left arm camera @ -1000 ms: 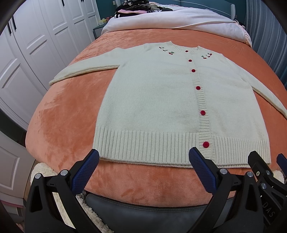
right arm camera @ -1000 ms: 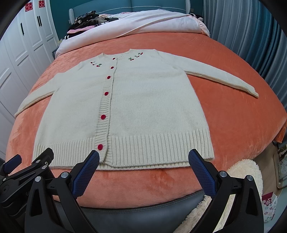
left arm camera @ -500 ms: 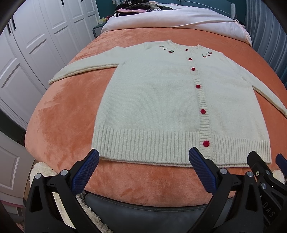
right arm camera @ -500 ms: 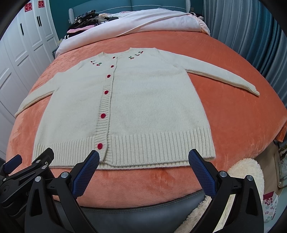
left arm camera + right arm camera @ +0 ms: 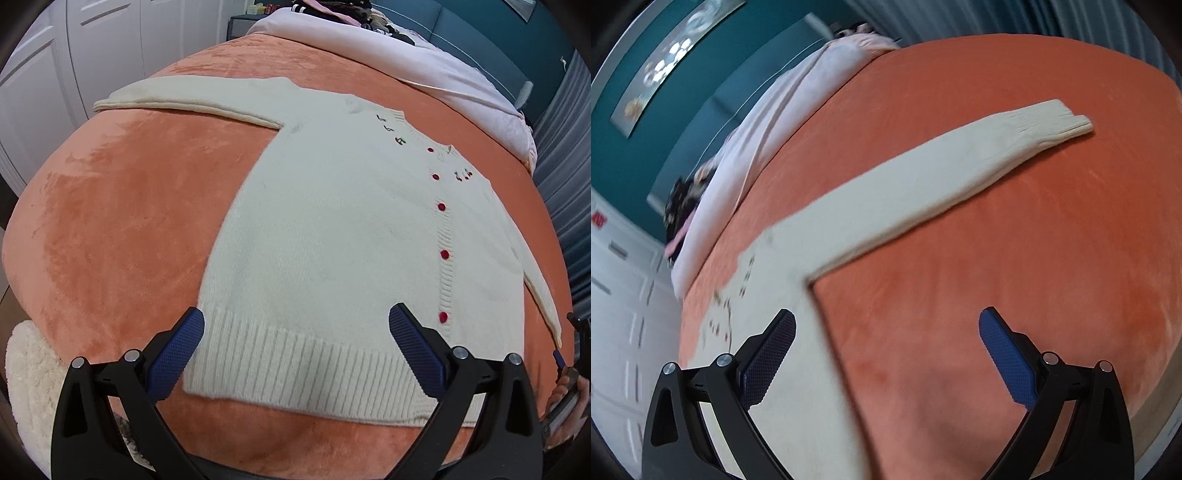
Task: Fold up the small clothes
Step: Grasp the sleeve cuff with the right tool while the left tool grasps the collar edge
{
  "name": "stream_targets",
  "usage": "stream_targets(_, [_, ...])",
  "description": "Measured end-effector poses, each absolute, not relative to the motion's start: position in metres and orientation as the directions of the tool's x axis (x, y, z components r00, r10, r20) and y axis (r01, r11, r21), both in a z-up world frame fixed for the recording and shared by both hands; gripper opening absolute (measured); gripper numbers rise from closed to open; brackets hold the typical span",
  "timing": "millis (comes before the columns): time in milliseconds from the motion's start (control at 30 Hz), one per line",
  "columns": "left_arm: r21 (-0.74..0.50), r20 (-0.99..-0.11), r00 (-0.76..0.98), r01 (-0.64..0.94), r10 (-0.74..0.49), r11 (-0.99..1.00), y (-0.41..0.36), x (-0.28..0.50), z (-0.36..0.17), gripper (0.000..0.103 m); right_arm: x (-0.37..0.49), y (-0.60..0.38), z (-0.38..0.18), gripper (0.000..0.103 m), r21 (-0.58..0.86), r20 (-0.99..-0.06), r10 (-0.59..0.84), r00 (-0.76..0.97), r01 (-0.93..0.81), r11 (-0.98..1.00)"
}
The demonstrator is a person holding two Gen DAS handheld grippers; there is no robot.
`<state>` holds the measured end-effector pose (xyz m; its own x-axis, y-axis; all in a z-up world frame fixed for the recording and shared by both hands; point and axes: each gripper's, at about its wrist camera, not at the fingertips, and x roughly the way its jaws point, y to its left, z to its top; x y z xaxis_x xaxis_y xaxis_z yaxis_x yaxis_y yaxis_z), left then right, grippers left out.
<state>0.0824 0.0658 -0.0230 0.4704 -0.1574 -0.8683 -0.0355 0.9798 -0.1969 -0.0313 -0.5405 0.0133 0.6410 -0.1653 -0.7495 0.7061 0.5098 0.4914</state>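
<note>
I see the cream cardigan [image 5: 332, 258] lying flat, buttoned, on the orange bed [image 5: 122, 221]. My left gripper [image 5: 295, 347] hangs over its hem at 6 o'clock, fingers spread wide, empty. My right gripper [image 5: 886, 347], equally wide and empty, faces the sleeve [image 5: 942, 177] at 12 o'clock.

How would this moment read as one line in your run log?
stage: pre-fold | cardigan: flat, buttoned | left gripper: open, near hem | right gripper: open, facing sleeve
</note>
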Motion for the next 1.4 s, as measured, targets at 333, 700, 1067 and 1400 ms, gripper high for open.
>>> stream_targets(333, [-0.148, -0.887, 0.445, -0.022, -0.123, 0.989, 0.045, 0.12, -0.046, 0.098, -0.013, -0.675, -0.037, 0.075, 0.526, -0.765, -0.322, 0.558, 0.83, 0.189])
stream_targets(700, [-0.23, -0.838, 0.509, -0.005, -0.195, 0.973, 0.047, 0.149, -0.032, 0.098, 0.173, -0.47, 0.15, 0.013, 0.446, -0.433, 0.051, 0.9, 0.165, 0.88])
stream_targets(1067, [-0.472, -0.736, 0.531, 0.041, -0.419, 0.881, 0.031, 0.239, -0.011, 0.098, 0.225, -0.301, -0.002, 0.03, 0.503, -0.671, 0.353, 0.652, 0.05, 0.863])
stream_targets(1400, [-0.617, -0.753, 0.415, -0.174, -0.511, 0.768, -0.008, 0.333, -0.092, 0.087, 0.18, -0.448, -0.042, 0.058, 0.623, -0.678, 0.174, 0.714, 0.433, 0.651])
